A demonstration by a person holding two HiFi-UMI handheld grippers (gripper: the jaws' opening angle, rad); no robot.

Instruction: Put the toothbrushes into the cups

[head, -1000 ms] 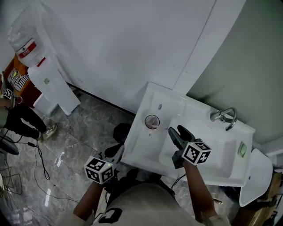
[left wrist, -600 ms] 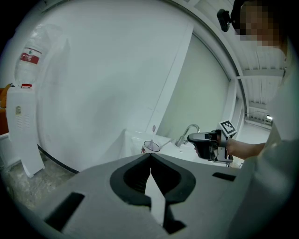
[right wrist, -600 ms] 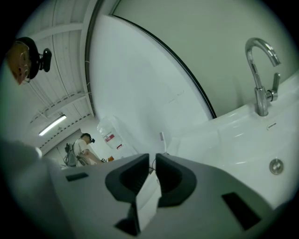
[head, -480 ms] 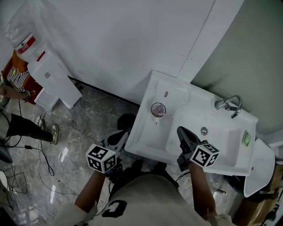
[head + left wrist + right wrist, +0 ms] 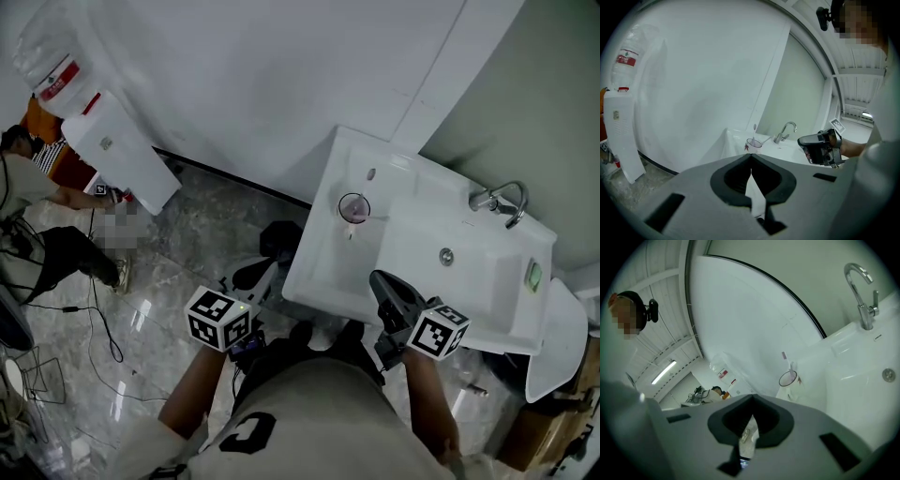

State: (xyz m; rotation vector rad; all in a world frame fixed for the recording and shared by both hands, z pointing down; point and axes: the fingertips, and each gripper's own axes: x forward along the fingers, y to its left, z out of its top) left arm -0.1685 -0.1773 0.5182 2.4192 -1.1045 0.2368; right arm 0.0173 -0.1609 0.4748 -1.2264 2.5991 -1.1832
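A clear cup (image 5: 353, 208) with a red mark stands on the left ledge of the white sink (image 5: 323, 272), and a toothbrush (image 5: 786, 359) stands upright in it. The cup (image 5: 753, 143) shows in the left gripper view too, with a toothbrush (image 5: 754, 129) sticking up from it. My right gripper (image 5: 380, 278) hovers over the sink's front edge, short of the cup, shut with nothing in it. Its jaws (image 5: 752, 399) meet on bare air. My left gripper (image 5: 751, 159) is held off the sink's left side, above the floor, and is shut on nothing as well.
A chrome faucet (image 5: 497, 200) rises at the back of the basin (image 5: 450, 272), and a green soap (image 5: 533, 275) lies at the right rim. A water dispenser (image 5: 103, 131) stands by the wall at left. A person (image 5: 37, 216) crouches on the floor beside cables.
The right gripper's jaws went from open to shut, and it drew back from over the basin to the sink's front edge. The cup and its toothbrush stayed put.
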